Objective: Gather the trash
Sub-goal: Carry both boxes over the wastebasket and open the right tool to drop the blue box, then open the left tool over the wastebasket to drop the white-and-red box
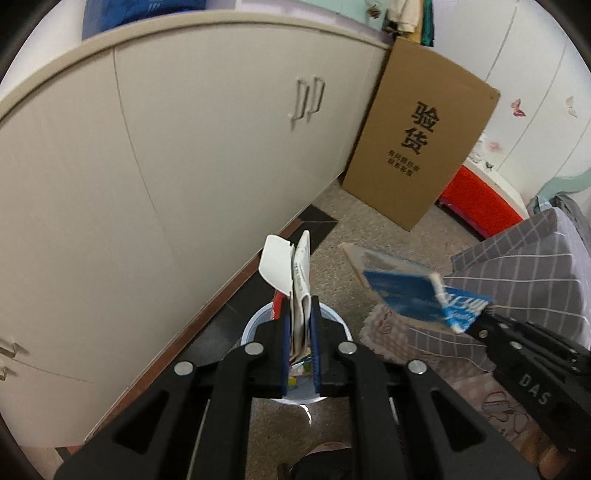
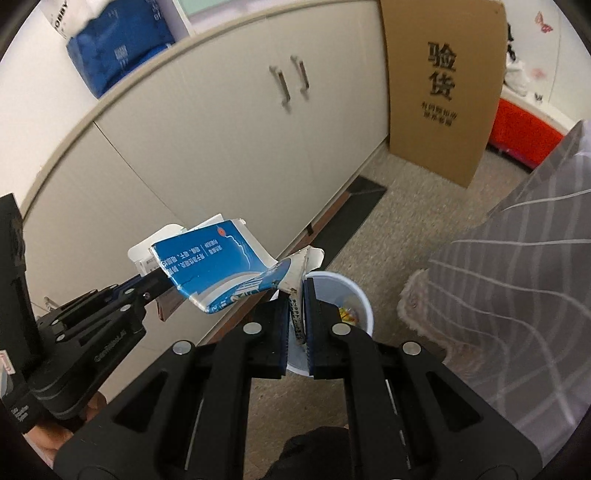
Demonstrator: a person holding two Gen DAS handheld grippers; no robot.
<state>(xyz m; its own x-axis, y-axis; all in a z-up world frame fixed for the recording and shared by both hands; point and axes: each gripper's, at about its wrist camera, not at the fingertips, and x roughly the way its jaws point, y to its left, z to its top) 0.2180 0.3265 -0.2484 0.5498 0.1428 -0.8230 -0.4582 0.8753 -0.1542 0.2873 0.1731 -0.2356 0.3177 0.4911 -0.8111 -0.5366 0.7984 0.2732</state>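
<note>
The left tongs [image 1: 300,343] were seen clamped narrowly on a folded white carton [image 1: 295,280], held upright above a pale bin [image 1: 255,328] on the floor. Small print ran along the carton's edge, too blurred to be read. In the right wrist view the right tongs [image 2: 297,321] were closed on a flattened blue box [image 2: 218,269], gripped by its torn white end; Chinese text was printed on its blue face, but only a digit "2" near one corner could be made out. Coloured wrappers [image 2: 349,314] were seen inside the bin, just beyond the right tongs.

A cardboard sheet [image 1: 421,136] was leaned against the cabinet [image 1: 207,155], with the large characters "验货" printed on it and smaller lines beneath that could not be read. "DAS" was seen moulded on the right tongs' body in the left wrist view. A blue pack [image 2: 118,48] lay on the counter [image 2: 221,22]. A checked cloth [image 2: 517,295] hung at the right.
</note>
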